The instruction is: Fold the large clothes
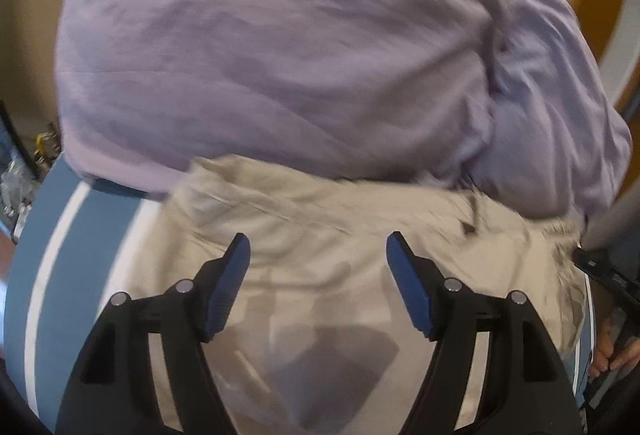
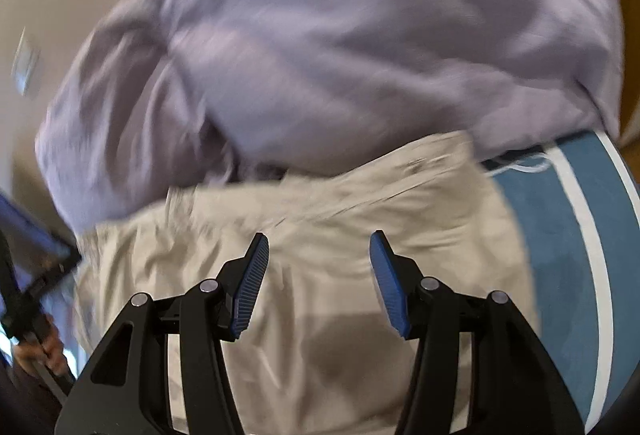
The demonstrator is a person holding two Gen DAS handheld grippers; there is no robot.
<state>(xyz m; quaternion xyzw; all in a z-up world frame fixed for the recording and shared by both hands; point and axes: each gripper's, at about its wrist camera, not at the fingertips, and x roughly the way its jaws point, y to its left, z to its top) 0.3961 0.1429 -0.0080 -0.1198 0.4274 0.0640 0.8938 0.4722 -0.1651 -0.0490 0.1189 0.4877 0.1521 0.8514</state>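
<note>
A beige garment (image 1: pixel 320 235) lies folded on a blue cloth with white stripes (image 1: pixel 52 235). A large lilac garment (image 1: pixel 272 55) lies bunched behind it, overlapping its far edge. My left gripper (image 1: pixel 318 247) is open and empty, hovering above the beige garment. In the right wrist view the beige garment (image 2: pixel 320 219) lies under my right gripper (image 2: pixel 319 247), which is open and empty. The lilac garment (image 2: pixel 360 35) fills the upper half there, blurred. The striped cloth (image 2: pixel 560 235) shows at the right.
The other hand-held gripper and a hand show at the right edge of the left wrist view (image 1: pixel 608 275) and the left edge of the right wrist view (image 2: pixel 32 275). Clutter (image 1: pixel 16 171) sits at the far left. A beige wall is behind.
</note>
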